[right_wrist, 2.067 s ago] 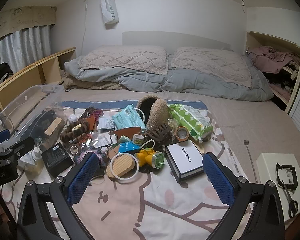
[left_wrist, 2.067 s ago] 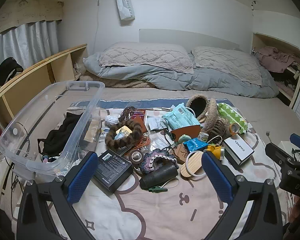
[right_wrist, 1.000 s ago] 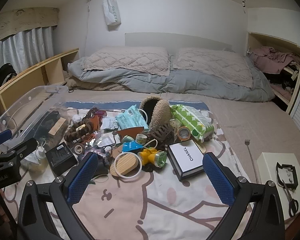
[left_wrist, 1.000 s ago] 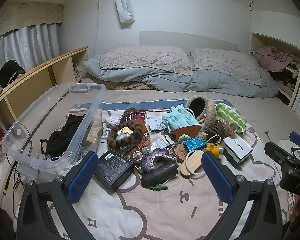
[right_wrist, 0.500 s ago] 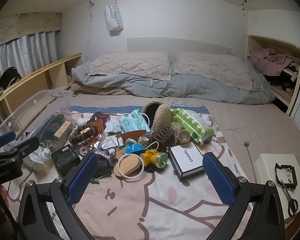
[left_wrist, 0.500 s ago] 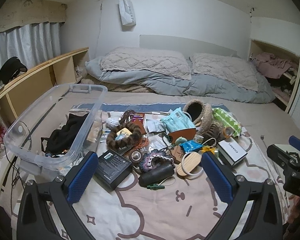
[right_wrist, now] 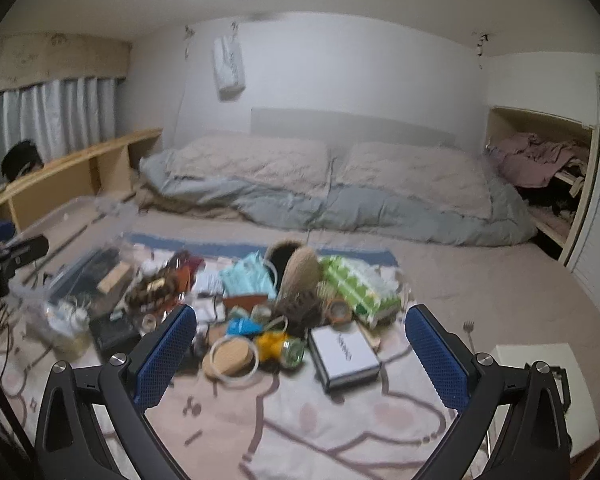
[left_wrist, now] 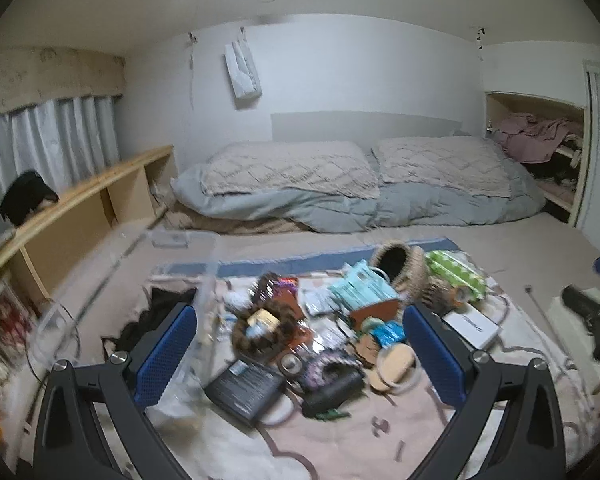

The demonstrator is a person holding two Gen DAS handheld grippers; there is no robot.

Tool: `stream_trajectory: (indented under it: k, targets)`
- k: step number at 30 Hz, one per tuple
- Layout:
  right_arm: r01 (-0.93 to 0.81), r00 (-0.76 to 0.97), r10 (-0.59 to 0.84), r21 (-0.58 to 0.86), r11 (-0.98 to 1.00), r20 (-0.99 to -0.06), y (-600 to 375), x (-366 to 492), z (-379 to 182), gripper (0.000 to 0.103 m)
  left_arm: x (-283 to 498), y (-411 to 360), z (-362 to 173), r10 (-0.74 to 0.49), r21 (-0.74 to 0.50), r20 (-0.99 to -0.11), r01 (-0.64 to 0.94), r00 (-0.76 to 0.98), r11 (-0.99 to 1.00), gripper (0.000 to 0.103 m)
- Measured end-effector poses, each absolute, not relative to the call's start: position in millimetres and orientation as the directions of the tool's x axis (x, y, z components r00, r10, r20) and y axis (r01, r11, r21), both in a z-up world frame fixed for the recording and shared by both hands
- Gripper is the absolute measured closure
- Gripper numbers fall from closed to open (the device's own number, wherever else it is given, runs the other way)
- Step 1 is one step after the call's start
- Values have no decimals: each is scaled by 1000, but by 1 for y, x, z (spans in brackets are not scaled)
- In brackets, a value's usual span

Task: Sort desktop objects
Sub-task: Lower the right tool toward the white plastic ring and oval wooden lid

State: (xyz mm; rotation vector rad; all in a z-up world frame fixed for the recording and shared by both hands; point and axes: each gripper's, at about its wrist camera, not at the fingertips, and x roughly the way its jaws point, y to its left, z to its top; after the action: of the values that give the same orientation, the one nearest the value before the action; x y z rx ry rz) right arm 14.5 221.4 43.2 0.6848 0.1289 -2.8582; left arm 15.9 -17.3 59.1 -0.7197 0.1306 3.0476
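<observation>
Left hand-held gripper point(left_wrist: 300, 356): blue-padded fingers spread wide apart, nothing between them, hovering above the left part of the clutter.
Right hand-held gripper point(right_wrist: 300, 356): fingers equally wide apart and empty, held above the front of the pile.
Surface: a bed point(right_wrist: 480, 280) with a pink cartoon-print blanket point(right_wrist: 300, 432) spread over its near end; both views are motion-blurred.
Task objects: the pile of desktop objects point(right_wrist: 268, 312) sits in a heap in the middle of the blanket.
In the pile: a white box with a black edge point(right_wrist: 346, 354) at the front right, a round wooden lid point(right_wrist: 230, 356) just beside a yellow item point(right_wrist: 272, 344), a green-and-white pack point(right_wrist: 356, 284) behind, a furry slipper point(right_wrist: 300, 272) at the centre back, a pale blue packet point(right_wrist: 248, 278) to its left.
Left-wrist view: a black flat box point(left_wrist: 246, 386) and a dark cylinder point(left_wrist: 332, 390) lie at the near edge of the pile.
Bin: a clear plastic bin point(left_wrist: 112, 280) stands left of the pile with dark cloth inside.
Head of the bed: two beige pillows point(right_wrist: 332, 168) on a folded grey duvet point(right_wrist: 340, 204).
Room: white wall with a hanging white bag point(right_wrist: 229, 65), grey curtains point(right_wrist: 52, 116) and a wooden shelf point(right_wrist: 72, 168) on the left, an alcove with pink clothes point(right_wrist: 536, 156) on the right.
Right edge: a white box point(right_wrist: 540, 392) beside the blanket.
</observation>
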Motion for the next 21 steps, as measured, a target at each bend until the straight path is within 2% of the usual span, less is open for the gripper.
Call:
stream_trajectory:
  k: [2,5,9,14,21]
  targets:
    - [229,-884,-181,-63,-971,-430,218,4,40,0,8,-17,56,-16,84,-436,-23,-900,-996,0]
    - [251,-863,-203,-44,-967,-462,212,-21,23,0,-7,-15,42,7,71,-443,-43,-896,-997,0]
    - [267,-785,-246,48,-963,-569,207,-60,-19,0,-24,-12,12,38,52,-478,-71,-877,-996,0]
    - [278,-658,-170,-26,-960,-733,193,-100,-92,0,-46,-7,-23,66,64,-559,-122,-827,-991,0]
    - [320,-515,-135,-43,-946,-847,166,-133,-161,0,-63,-1,-53,50,114,-617,-152,-786,-982,0]
